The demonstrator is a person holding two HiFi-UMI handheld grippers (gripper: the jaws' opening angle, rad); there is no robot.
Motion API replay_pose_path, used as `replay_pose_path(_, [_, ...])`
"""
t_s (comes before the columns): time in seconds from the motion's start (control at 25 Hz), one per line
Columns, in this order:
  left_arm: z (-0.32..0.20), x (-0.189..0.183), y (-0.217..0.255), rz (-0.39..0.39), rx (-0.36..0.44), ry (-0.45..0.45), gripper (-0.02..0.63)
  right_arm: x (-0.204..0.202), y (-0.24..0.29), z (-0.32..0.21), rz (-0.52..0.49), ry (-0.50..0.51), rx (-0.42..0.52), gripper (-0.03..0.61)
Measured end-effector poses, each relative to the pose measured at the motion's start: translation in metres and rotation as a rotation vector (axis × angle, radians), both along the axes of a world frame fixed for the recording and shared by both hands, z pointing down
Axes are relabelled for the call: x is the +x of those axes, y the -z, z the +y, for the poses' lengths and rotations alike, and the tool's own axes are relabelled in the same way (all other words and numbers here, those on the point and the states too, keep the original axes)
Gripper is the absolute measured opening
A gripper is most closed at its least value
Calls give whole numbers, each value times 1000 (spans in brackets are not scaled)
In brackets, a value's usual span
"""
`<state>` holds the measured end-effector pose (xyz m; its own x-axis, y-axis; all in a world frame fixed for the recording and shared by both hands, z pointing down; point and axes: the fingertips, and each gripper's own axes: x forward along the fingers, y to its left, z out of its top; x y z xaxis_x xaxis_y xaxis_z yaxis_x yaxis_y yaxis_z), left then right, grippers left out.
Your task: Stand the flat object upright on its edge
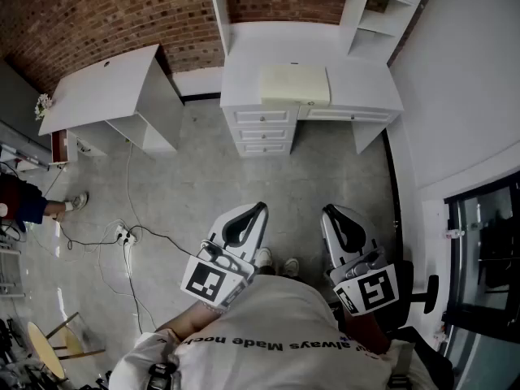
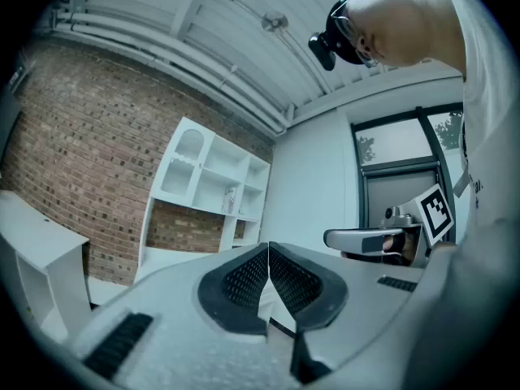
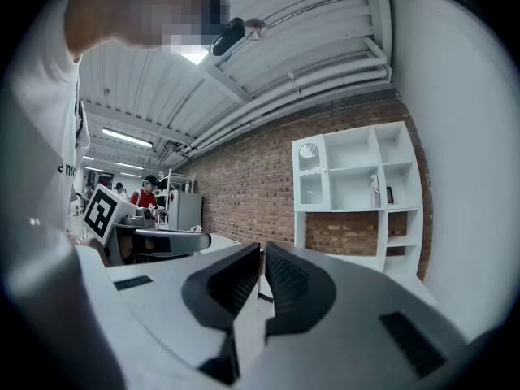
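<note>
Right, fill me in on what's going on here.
A person stands back from a white desk, holding a two-jaw gripper in each hand close to the body. The left gripper and the right gripper are both shut, with nothing between their jaws. A pale flat object lies on the desk top, well out of reach of either gripper. Standing it on its edge has not begun.

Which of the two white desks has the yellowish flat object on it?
The desk with drawers, straight ahead, bears the flat object; the left desk lacks drawers.
</note>
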<state>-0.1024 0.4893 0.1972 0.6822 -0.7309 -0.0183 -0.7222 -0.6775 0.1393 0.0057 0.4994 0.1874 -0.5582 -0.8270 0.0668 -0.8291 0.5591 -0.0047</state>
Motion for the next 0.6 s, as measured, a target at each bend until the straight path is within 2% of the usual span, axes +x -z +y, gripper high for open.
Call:
replay_pose_path(0.32, [-11, -17, 4, 18, 19, -7, 12, -16, -1, -11, 9, -15, -2, 28])
replay_pose_path(0.48, [-16, -32, -6, -5, -25, -4, 12, -23, -3, -17, -6, -45, -1, 29])
replay_pose_path(0.6, [-20, -37, -6, -11, -25, -18, 12, -30, -2, -20, -13, -47, -8, 29])
